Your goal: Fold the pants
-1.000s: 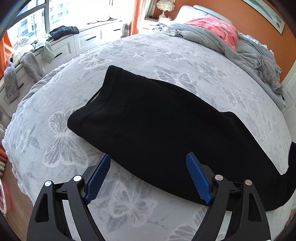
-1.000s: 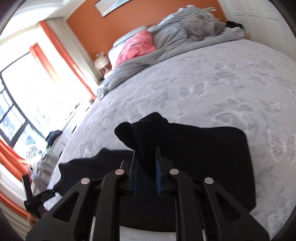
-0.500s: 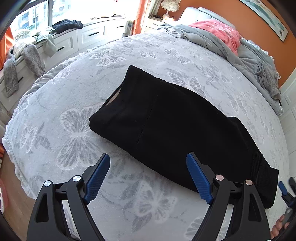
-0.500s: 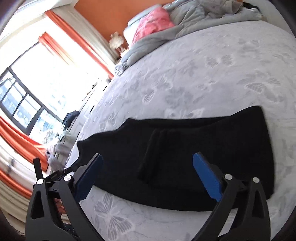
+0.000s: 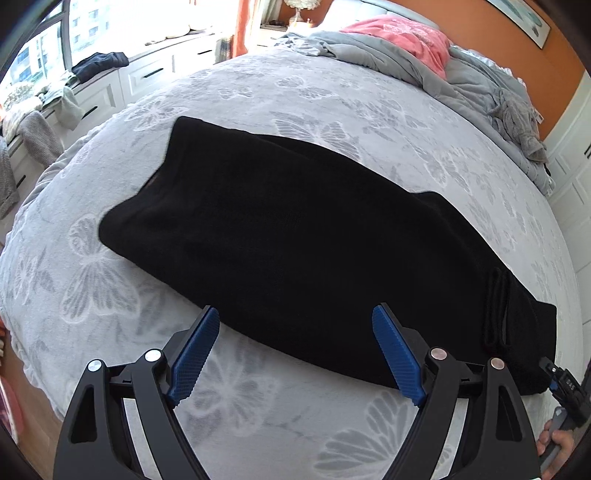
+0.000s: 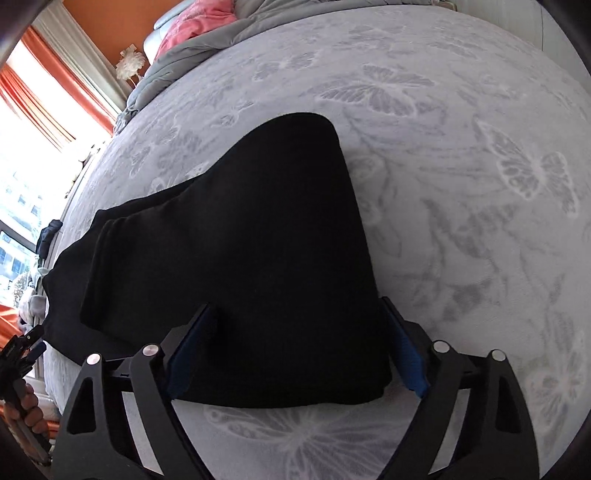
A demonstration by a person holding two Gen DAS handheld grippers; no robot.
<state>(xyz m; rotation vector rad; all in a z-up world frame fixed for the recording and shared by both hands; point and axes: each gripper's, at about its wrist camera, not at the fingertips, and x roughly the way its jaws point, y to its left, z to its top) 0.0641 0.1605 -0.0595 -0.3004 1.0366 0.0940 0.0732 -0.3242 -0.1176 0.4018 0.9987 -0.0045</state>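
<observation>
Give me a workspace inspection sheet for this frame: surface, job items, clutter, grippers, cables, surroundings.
Surface: bed cover, grey with a butterfly print.
Job's things: black pants, folded lengthwise, flat across the cover.
Clutter: grey blanket and pink pillow bunched at the head end.
Grippers: left hand-held gripper open, at the pants' near edge, nothing between its pads. Right hand-held gripper closing, the folded end of the pants between its pads, no grip seen.
Cables: nothing seen.
Surroundings: window, white drawers with clothes on top, orange wall.
</observation>
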